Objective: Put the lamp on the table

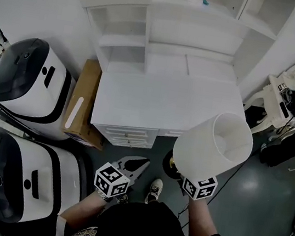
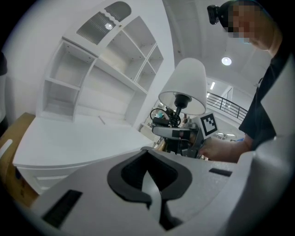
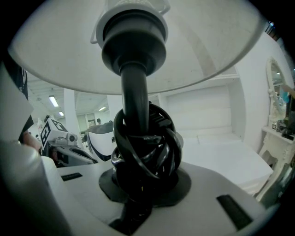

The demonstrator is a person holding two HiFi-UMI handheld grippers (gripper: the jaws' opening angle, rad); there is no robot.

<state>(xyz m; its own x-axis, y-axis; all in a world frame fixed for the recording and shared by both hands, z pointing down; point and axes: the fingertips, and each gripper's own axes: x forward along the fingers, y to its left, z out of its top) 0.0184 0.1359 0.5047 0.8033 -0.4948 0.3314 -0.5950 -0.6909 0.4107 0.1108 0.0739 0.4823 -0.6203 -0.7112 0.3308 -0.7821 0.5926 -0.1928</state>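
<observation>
A cardboard box [image 1: 85,103] stands just beside a white-and-black machine [image 1: 30,84].

The light was bright and even, from ceiling lights [image 2: 226,61] above. The white lamp [image 1: 214,144] and table [image 1: 161,103] were almost washed out. The floor [image 1: 246,197] was dimmer. Both gripper views were strongly curved, with black corners and soft near parts.

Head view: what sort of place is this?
Likely a lab or test space staged as a room, not a home: a white desk with shelves stands on bare grey floor, beside two big white-and-black machines and a cardboard box.
</observation>
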